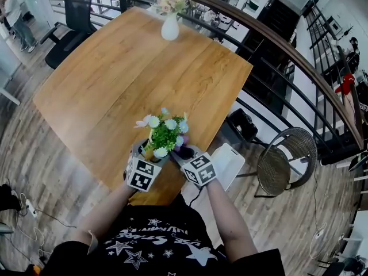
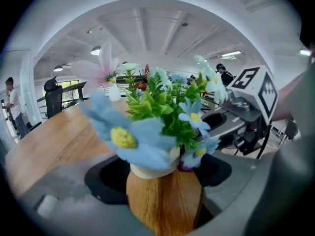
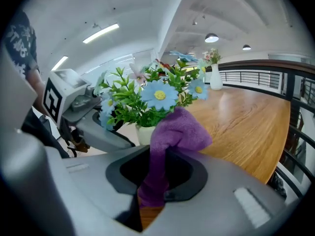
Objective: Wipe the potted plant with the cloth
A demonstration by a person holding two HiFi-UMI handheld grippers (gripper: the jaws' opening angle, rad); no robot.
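The potted plant [image 1: 165,132], with green leaves and pale blue and pink flowers in a wooden pot with a white rim [image 2: 165,200], is over the near edge of the wooden table [image 1: 115,79]. My left gripper [image 1: 150,152] is shut on the pot, whose body fills the space between the jaws in the left gripper view. My right gripper [image 1: 185,154] is close on the plant's right, shut on a purple cloth [image 3: 172,141]. The cloth bunches up out of the jaws and touches the leaves near the pot's rim [image 3: 143,132]. Each gripper's marker cube shows in the other's view.
A white vase of flowers [image 1: 170,26] stands at the table's far end. A black office chair [image 1: 75,16] and a person [image 1: 14,16] are beyond the table at the left. A curved railing [image 1: 276,45] runs along the right, with a round wire chair [image 1: 286,160] beside it.
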